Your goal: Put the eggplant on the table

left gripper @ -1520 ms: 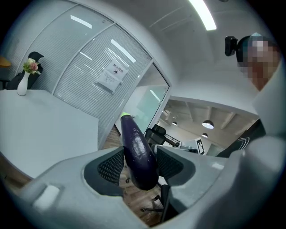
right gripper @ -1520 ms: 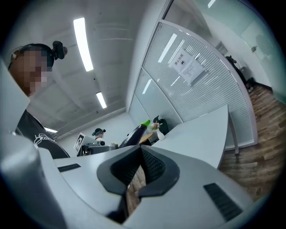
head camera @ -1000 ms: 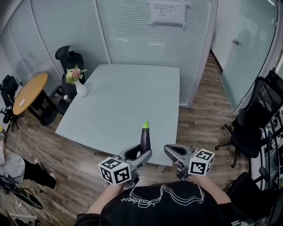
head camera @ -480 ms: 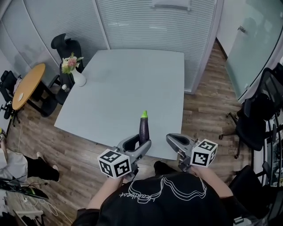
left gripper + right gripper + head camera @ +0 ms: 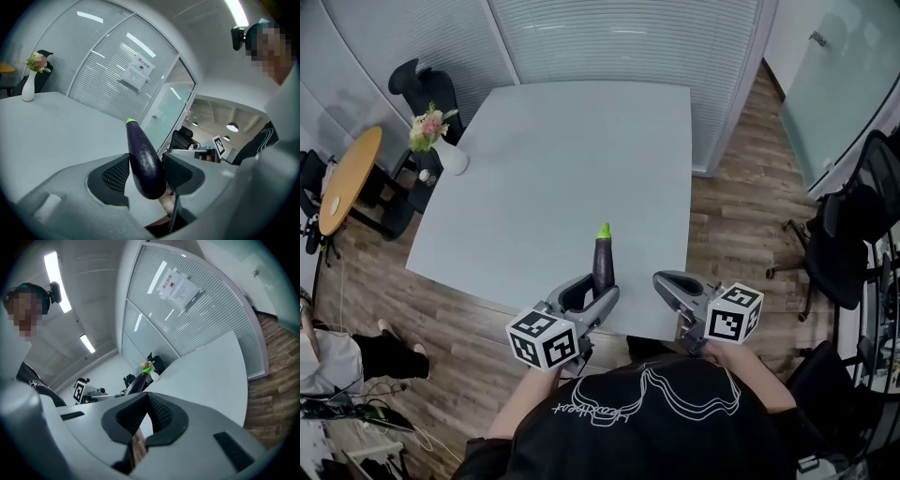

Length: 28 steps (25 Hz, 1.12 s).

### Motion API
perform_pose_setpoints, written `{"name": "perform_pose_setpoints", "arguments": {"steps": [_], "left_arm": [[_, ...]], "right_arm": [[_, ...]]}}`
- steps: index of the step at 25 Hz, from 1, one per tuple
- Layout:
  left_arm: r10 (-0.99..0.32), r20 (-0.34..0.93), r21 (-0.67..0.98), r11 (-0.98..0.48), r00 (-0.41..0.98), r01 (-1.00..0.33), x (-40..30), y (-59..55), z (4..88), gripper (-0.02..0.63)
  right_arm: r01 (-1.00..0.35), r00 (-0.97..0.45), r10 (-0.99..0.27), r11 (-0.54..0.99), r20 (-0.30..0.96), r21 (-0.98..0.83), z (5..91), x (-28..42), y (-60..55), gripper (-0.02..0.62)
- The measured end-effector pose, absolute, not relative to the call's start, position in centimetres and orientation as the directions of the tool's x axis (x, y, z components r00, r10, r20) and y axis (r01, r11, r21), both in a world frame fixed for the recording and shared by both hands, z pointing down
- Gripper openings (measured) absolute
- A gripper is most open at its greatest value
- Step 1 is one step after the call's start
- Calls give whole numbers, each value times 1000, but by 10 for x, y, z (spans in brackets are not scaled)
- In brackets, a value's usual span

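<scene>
A: What could go wrong from here?

B: Mostly the edge. The glossy dark purple eggplant with a bright green cap hangs in the air over the near rim of the pale grey square desk. In the left gripper view the brown wooden floor shows just under its fat end. Let go here, I think, and the round body could roll back off the rim and drop.

A: And the grip itself?

B: The left claw has its ribbed pads pressed on the eggplant's thick lower half. Its jaws are held wide by the girth, and the cap points up and away. The skin is smooth and tapered, so a tilt could let it slide through.

A: The other one?

B: The right claw hovers just beside it, to the right, jaws closed tip to tip on nothing. Its own view shows only floor through the slit. It touches neither eggplant nor desk.

A: Anything in the way?

B: No. The white vase of flowers stands at the far left corner, well apart.
</scene>
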<state>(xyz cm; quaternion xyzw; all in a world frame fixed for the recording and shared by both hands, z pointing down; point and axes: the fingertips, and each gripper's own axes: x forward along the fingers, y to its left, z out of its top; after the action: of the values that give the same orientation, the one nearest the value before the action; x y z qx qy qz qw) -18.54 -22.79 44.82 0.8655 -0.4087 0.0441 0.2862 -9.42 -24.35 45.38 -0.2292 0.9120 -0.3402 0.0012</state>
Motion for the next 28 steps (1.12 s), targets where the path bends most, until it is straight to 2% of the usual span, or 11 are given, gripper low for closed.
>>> {"name": "perform_pose_setpoints", "arguments": {"steps": [14,28], "left_arm": [[-660,469,405,-430,587,-807,-194,-291,528,235],[-572,620,336,-425,537,-841,-195,-319,605,235]], "right_arm": [[-438,-889,-403,606,218,-664,492,-81,-300,9],[-481,-867,-405,530,290,-698,527,-69,-323,9]]}}
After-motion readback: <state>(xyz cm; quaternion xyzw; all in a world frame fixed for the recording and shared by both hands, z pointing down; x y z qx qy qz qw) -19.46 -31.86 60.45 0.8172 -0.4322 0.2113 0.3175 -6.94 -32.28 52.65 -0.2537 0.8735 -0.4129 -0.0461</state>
